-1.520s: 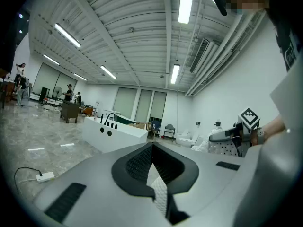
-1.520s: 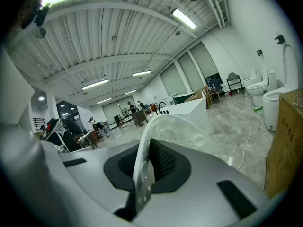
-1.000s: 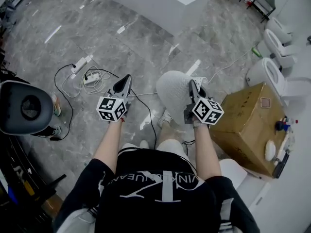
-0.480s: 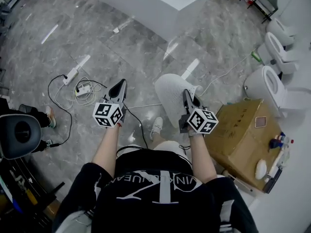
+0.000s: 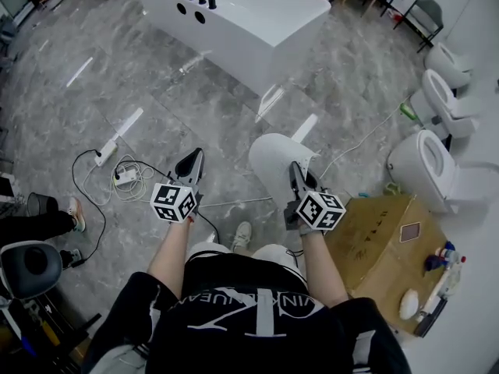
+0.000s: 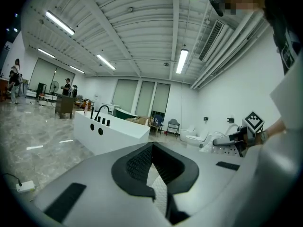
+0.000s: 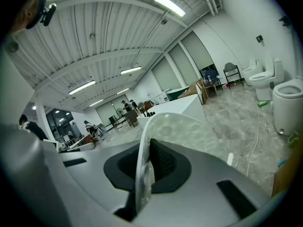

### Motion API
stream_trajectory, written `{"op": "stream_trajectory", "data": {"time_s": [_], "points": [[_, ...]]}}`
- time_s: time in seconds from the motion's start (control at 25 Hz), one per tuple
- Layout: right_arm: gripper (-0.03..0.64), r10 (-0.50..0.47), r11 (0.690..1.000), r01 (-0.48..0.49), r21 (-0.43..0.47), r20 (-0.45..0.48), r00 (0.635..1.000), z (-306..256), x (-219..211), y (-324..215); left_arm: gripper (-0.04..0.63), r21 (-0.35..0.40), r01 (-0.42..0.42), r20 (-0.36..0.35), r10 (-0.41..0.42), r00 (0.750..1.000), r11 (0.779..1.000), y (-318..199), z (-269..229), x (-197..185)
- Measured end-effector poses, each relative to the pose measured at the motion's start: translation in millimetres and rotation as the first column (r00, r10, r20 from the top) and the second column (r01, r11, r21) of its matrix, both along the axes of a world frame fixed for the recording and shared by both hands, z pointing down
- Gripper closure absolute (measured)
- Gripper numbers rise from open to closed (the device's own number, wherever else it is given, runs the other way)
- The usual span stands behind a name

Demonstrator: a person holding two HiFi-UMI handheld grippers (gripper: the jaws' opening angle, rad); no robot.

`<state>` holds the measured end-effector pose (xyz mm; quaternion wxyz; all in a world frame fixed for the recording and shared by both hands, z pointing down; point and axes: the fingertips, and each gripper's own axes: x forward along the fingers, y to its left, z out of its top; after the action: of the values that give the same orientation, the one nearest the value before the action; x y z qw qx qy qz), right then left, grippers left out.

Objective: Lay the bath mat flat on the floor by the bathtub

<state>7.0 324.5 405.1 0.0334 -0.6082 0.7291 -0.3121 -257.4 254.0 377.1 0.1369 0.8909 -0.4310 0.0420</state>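
Note:
A white translucent bath mat with suction cups hangs bunched from my right gripper, held above the grey marble floor. In the right gripper view the mat rises out of the pinched jaws of the right gripper. My left gripper is level with it on the left, its jaws together and nothing in them. In the left gripper view the left gripper has its tips touching, and the right gripper shows off to the side. The white bathtub stands ahead, with black taps at its left end.
A cardboard box sits close on my right, with toilets beyond it. Power strips and cables lie on the floor to the left. Another person's shoe and a chair are at the lower left.
The view has advanced toward the bathtub, which now shows more fully at the top. Both grippers keep their pose, and the right one still holds the mat.

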Motion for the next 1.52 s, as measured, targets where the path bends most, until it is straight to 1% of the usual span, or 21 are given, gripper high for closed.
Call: {"op": "stream_trajectory", "data": {"time_s": [0.2,0.56,0.76,0.88,1.04,1.28,1.52], "points": [[0.588,0.007,1.0,-0.007,-0.003,0.004,1.0,6.5,24.8,-36.9,0.58,0.0,0.006,-0.008,-0.006,1.0,1.0,-32.5,4.1,23.6],[0.589,0.037,0.999,-0.037,-0.015,0.002,0.999,18.2,52.1,-105.8,0.58,-0.009,-0.041,-0.006,0.041,0.999,0.999,-89.7,17.0,61.7],[0.589,0.062,0.998,-0.062,-0.031,0.011,0.998,37.0,55.0,-146.5,0.58,-0.019,-0.066,-0.014,0.065,0.998,0.998,-136.4,38.6,75.2],[0.589,0.087,0.995,-0.086,-0.046,0.022,0.996,51.7,59.3,-173.0,0.58,-0.034,-0.075,-0.016,0.074,0.997,0.997,-173.5,55.6,85.6],[0.589,0.096,0.992,-0.092,-0.09,0.045,0.994,76.8,54.7,-207.3,0.58,-0.073,-0.086,-0.002,0.086,0.996,0.994,-222.7,79.8,94.0],[0.589,0.076,0.988,-0.062,-0.144,0.092,0.993,126.1,39.1,-271.0,0.58,-0.099,-0.095,0.014,0.097,0.995,0.991,-290.1,114.2,104.9],[0.589,0.018,0.985,0.008,-0.171,0.148,0.989,164.5,3.5,-346.9,0.58,-0.135,-0.079,0.034,0.084,0.996,0.988,-350.0,150.4,104.1]]}}
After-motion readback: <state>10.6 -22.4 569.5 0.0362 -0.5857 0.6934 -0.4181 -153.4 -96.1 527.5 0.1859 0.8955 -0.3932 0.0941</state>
